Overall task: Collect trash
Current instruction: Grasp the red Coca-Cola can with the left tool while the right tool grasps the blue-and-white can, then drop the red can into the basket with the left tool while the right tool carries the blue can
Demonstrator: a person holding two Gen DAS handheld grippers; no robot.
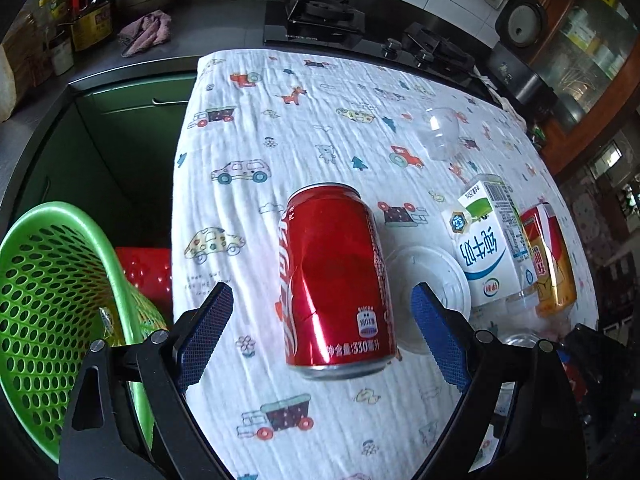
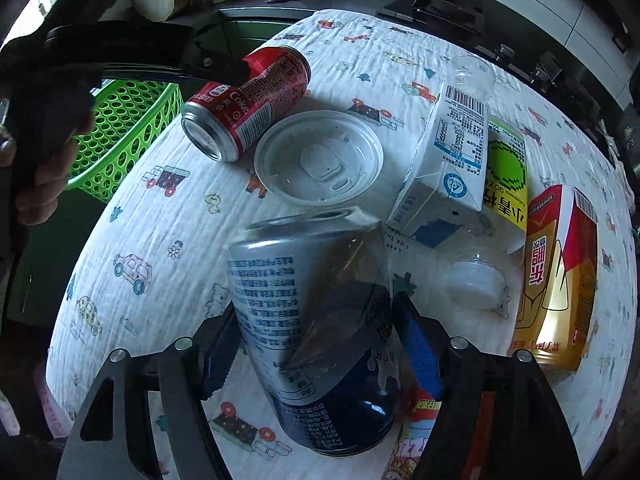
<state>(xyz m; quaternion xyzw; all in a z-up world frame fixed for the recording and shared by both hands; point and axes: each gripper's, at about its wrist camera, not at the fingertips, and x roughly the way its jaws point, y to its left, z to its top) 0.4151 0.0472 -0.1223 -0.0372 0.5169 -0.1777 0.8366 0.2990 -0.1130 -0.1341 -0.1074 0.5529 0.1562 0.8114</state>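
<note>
A dented red cola can [image 1: 336,280] lies on its side on the printed white cloth [image 1: 248,140]. My left gripper [image 1: 322,320] is open, and the can sits between its blue pads [image 1: 208,328] with a gap on both sides. In the right wrist view the same red cola can [image 2: 248,104] lies at the far left. My right gripper [image 2: 316,348] is shut on a crumpled silver and dark blue can [image 2: 308,320], its pads against the can's two sides. A green perforated basket [image 1: 52,280] stands off the table's left edge.
On the cloth lie a white plastic lid [image 2: 320,156], a white milk carton [image 2: 452,152], a clear bottle with a green label [image 2: 504,172], a red and gold carton [image 2: 560,276] and a clear cup [image 1: 440,132]. A hand [image 2: 40,184] holds the left gripper. A stove is behind.
</note>
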